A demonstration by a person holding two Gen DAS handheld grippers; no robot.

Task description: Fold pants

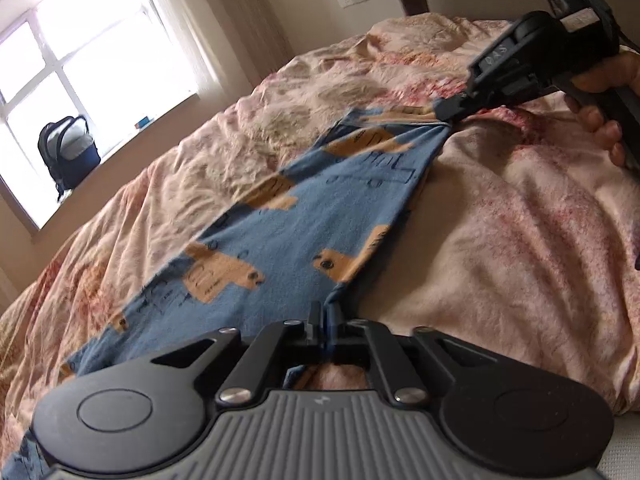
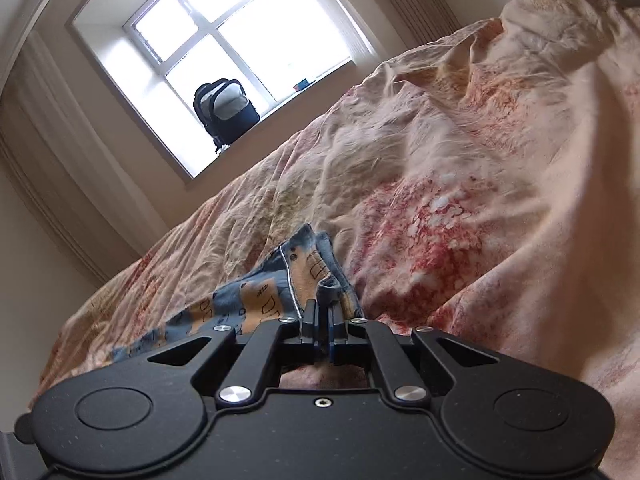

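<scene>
Risk: each gripper pinches only a thin bit of pants [image 1: 288, 216] edge; a tug or uneven pull could slip the cloth free or skew the fold. Left gripper [image 1: 326, 332] is clamped on the near edge, pointing down at the bed [image 1: 520, 220]. Right gripper [image 2: 322, 330], seen across the bed from the left, is clamped on the far end, held low by a hand [image 1: 600, 104]. Pants lie stretched mid-bed.

The pants [image 1: 304, 216] are soft matt cloth, slightly fuzzy, on a bed cover [image 1: 500, 240] of thin crinkled cloth. Each tool [image 1: 326, 320] is matt black plastic with shiny metal rivets; the left one has ribbed grey rubbery-looking backing.
</scene>
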